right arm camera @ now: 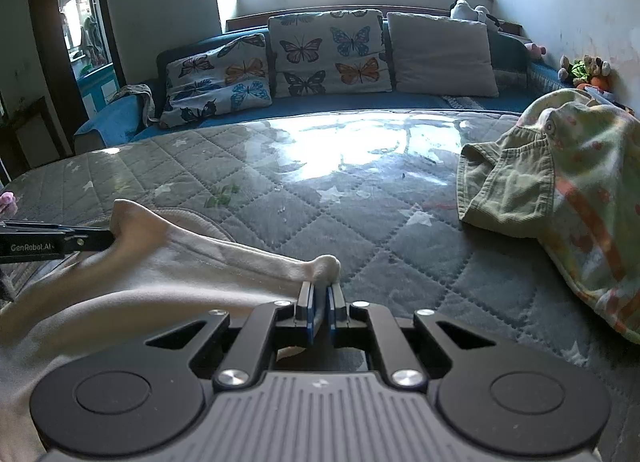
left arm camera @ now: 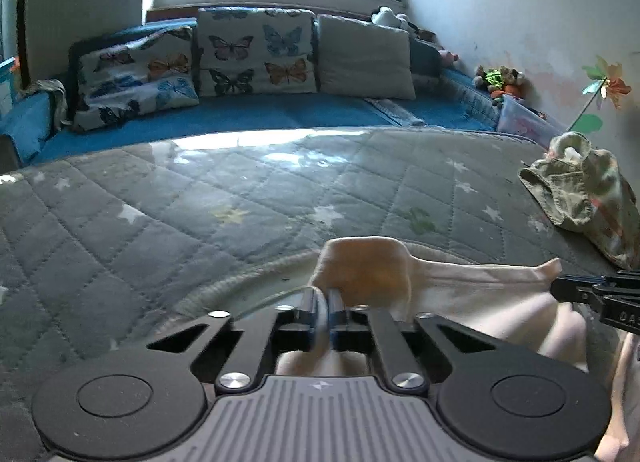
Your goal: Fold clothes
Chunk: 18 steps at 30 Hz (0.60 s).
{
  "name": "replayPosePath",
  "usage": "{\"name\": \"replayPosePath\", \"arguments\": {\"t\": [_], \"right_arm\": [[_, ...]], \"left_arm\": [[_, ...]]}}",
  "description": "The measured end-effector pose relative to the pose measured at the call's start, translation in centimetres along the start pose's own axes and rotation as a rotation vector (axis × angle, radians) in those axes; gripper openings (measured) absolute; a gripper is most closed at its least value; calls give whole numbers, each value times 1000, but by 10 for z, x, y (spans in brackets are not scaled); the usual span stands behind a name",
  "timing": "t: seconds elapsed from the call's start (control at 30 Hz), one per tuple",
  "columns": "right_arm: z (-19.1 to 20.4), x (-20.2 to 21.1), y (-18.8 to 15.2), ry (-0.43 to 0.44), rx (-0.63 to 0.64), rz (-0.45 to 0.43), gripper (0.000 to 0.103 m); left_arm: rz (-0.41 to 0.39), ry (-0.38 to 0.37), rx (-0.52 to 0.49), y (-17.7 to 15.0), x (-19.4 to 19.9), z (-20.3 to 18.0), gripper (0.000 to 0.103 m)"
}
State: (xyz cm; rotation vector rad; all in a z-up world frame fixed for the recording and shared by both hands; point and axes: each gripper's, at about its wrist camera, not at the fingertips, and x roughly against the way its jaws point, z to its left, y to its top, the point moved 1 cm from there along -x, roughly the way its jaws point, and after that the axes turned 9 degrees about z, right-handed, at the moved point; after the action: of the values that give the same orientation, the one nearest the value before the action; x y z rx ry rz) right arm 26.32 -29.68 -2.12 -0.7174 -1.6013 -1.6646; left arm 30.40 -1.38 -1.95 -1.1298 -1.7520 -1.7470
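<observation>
A cream-white garment (left arm camera: 460,294) (right arm camera: 168,270) is stretched above the quilted grey table cover (left arm camera: 200,221) (right arm camera: 400,242). My left gripper (left arm camera: 322,296) is shut on one bunched corner of it; this gripper's black fingers (right arm camera: 80,242) reach in from the left edge of the right wrist view. My right gripper (right arm camera: 320,290) is shut on the other corner, a small knob of fabric sticking out past the pads; it also enters the left wrist view at the right edge (left arm camera: 560,288). The cloth sags between the two grips.
A heap of olive and patterned clothes (left arm camera: 580,197) (right arm camera: 552,189) lies to the right on the cover. Behind the table runs a blue sofa (left arm camera: 260,113) with butterfly cushions (right arm camera: 328,49) and a plain cushion (right arm camera: 440,53), soft toys (left arm camera: 500,79) at its right end.
</observation>
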Motion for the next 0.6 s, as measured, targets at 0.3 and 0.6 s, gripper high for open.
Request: {"name": "replayPosePath", "arguments": {"t": [0.3, 0.6], "right_arm": [[23, 6, 26, 20, 37, -84, 4], [53, -8, 55, 60, 78, -75, 11]], "left_arm": [[-165, 194, 20, 9, 47, 28, 2], [-63, 232, 111, 6, 36, 69, 6]]}}
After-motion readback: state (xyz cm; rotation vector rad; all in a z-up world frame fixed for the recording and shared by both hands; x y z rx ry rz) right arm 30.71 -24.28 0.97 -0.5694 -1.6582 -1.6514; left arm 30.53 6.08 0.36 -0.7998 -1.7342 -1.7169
